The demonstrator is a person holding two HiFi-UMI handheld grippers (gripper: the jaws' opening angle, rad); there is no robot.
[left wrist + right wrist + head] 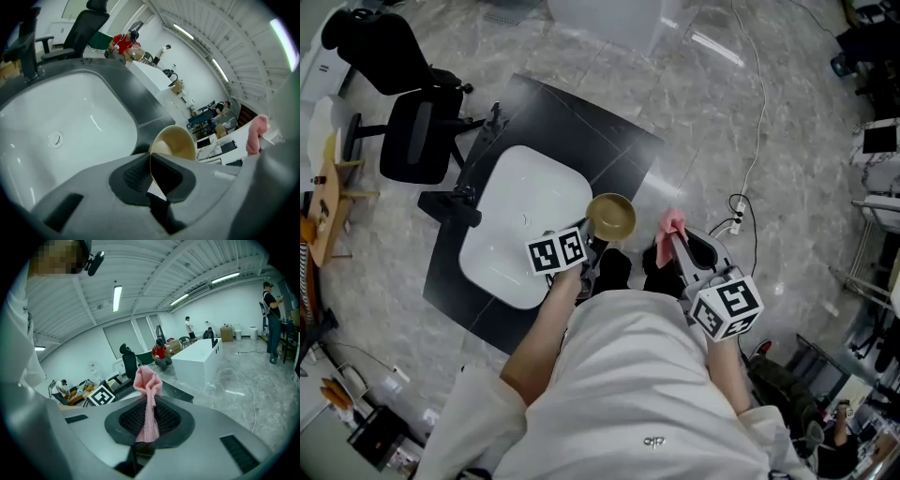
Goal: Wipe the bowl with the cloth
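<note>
My left hand-held gripper is closed right down on the rim of the tan bowl. The thin wall stands edge-on between the two pads, pinched at its near side, and the rest of the bowl sticks out ahead of the jaws. In the head view the bowl hangs over the black table, just off the right-hand corner of the white sink, with its mouth turned up so that I look into it. My right hand-held gripper is likewise clamped, on the pink cloth, which is gathered into a narrow strip. Its long axis runs straight out along the jaws and ends in a bunched tuft beyond the tips. What matters for my next move is that, in the head view, the cloth sits to the right of the bowl, near it but not touching. So the wiping falls to the right hand, and I judge that it must swing leftward and tip the tuft down into the open mouth while the left holds the bowl steady. The bowl is gripped at one edge only, so I expect it to pivot if I press hard on the far side. I would rather wipe close to the pinched rim first.
</note>
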